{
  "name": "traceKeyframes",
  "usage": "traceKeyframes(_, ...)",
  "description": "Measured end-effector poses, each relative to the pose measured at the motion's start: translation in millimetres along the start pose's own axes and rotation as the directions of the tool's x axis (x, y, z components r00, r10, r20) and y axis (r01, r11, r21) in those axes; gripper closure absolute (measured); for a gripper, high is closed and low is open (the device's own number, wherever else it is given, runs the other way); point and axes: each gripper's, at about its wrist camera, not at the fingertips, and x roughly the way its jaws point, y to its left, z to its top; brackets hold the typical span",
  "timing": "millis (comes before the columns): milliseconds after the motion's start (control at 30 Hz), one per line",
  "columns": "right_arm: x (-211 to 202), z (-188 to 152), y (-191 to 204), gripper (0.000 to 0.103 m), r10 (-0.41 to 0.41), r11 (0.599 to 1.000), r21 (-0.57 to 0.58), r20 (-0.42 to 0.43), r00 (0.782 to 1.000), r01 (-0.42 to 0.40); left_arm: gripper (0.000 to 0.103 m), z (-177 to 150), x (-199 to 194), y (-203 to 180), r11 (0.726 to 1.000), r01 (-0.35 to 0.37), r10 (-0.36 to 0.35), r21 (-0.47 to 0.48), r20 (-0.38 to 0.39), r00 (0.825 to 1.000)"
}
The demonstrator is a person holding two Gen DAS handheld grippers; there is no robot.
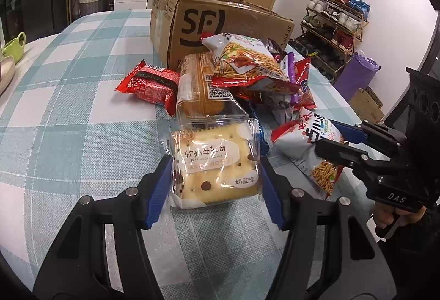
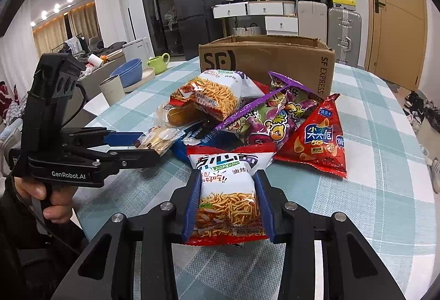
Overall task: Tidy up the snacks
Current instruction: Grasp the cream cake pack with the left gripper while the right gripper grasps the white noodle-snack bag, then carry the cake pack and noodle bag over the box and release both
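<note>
My left gripper (image 1: 216,176) is shut on a clear pack of cream crackers (image 1: 216,165), its blue pads against both sides. It also shows in the right wrist view (image 2: 148,143) at the left, holding the cracker pack (image 2: 161,139). My right gripper (image 2: 228,203) is shut on a white and red bag of fried noodle snack (image 2: 229,198); in the left wrist view the right gripper (image 1: 330,140) holds that noodle bag (image 1: 308,146) at the right. A pile of snack packs (image 2: 264,118) lies in front of an open SF cardboard box (image 2: 275,58).
Checked table cloth (image 1: 68,107) covers the table. A red wafer pack (image 1: 150,83) and a bread pack (image 1: 198,83) lie by the box (image 1: 192,22). A red triangular crisp bag (image 2: 319,138) lies right. A cup (image 2: 111,87), blue bowls (image 2: 129,72) and a green mug (image 2: 158,62) stand far left.
</note>
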Motion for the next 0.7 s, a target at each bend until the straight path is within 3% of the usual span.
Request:
traceKeyframes(400,-43.2,3.6,-3.4,0.064,-0.004,0.999,0.048,0.13,0.991,-0.002,0.045,-7.7,-50.8,-16.5,1.0,0.001,-0.004,0.03,0.098,0.995)
traceKeyframes(700,-69.4,24.9,-10.9,0.064,-0.037,0.998,0.058,0.235,0.971,0.024,0.045,20.7,-71.9,-21.9,1.0,-0.012,0.008,0.023,0.171,0.985)
